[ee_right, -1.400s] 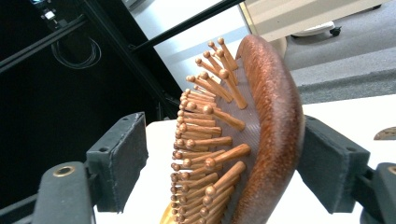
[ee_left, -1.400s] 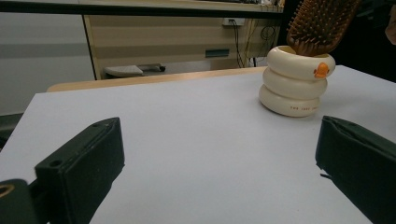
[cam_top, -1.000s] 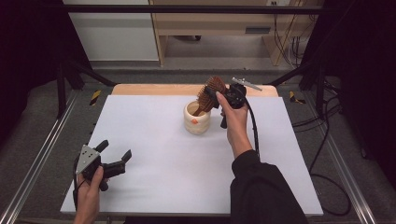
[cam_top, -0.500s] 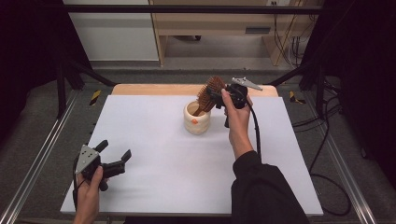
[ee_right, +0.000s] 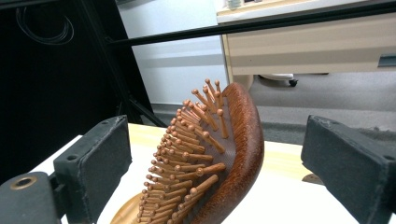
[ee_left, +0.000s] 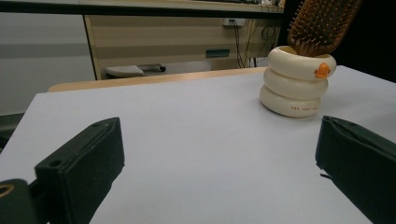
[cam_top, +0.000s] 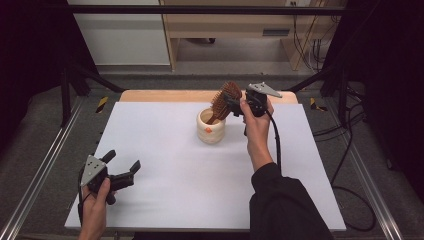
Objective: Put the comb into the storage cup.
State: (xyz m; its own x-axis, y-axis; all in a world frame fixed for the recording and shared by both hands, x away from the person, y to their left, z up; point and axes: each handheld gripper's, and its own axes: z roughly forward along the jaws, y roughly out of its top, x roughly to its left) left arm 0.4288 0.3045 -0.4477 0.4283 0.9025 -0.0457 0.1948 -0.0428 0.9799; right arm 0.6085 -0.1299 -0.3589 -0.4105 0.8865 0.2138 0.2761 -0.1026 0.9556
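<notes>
Right tongs (cam_top: 239,106) have spread wide and released the wooden hairbrush (cam_top: 223,101), now standing handle-down in the cream cup (cam_top: 210,128) at the table's (cam_top: 165,150) far middle, so placement looks finished; left tongs (cam_top: 124,173) rest open, near left.

Reddish-brown wooden hairbrush (cam_top: 226,100) with lighter brown bristles; cream cup (cam_top: 210,127) of 3 stacked rings bearing an orange duck mark; white worktop (cam_top: 165,165) with a tan far edge; black claws.
</notes>
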